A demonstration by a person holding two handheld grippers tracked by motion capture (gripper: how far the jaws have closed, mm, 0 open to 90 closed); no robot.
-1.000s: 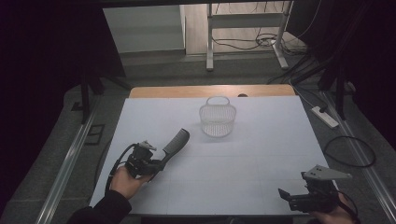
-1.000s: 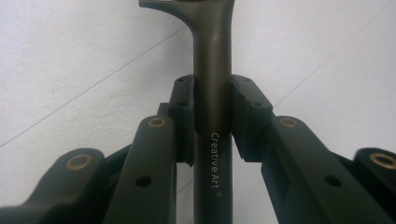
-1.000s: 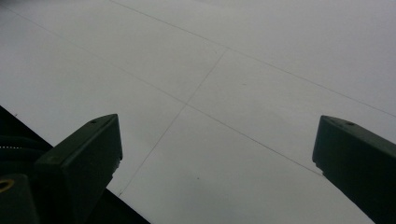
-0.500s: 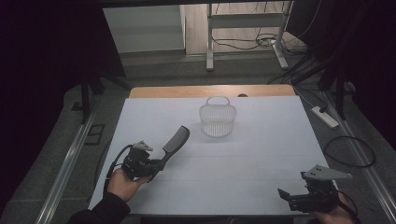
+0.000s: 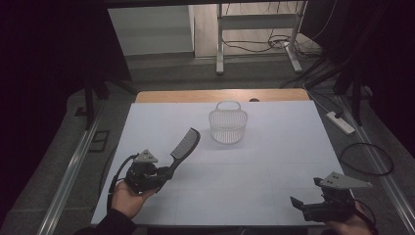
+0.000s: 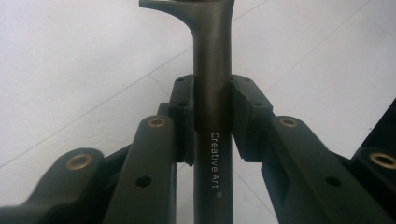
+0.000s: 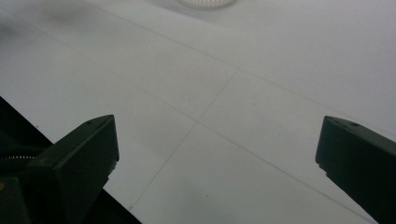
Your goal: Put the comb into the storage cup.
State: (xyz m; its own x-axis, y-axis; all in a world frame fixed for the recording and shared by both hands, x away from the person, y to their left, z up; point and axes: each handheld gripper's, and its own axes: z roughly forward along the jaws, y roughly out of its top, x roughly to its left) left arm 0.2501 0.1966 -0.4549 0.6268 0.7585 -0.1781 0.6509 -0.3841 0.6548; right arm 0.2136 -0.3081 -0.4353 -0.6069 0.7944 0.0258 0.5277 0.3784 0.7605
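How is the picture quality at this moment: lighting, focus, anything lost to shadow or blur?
High view: dim, the surroundings near black, the white table evenly lit, the comb and basket legible. Left gripper view: sharp, the comb handle's lettering readable between the left gripper's pads. Right gripper view: the right gripper's open jaws dark and soft-edged, the far table hazy.

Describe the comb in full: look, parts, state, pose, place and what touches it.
The comb is dark grey-black, seemingly plastic, with a long slim handle that widens into a toothed head. White lettering on the handle reads "Creative Art". The left tool is shut on the handle, one pad pressing each side. The comb points from that tool toward the white basket, head foremost, above the left part of the white table. It is apart from the basket.
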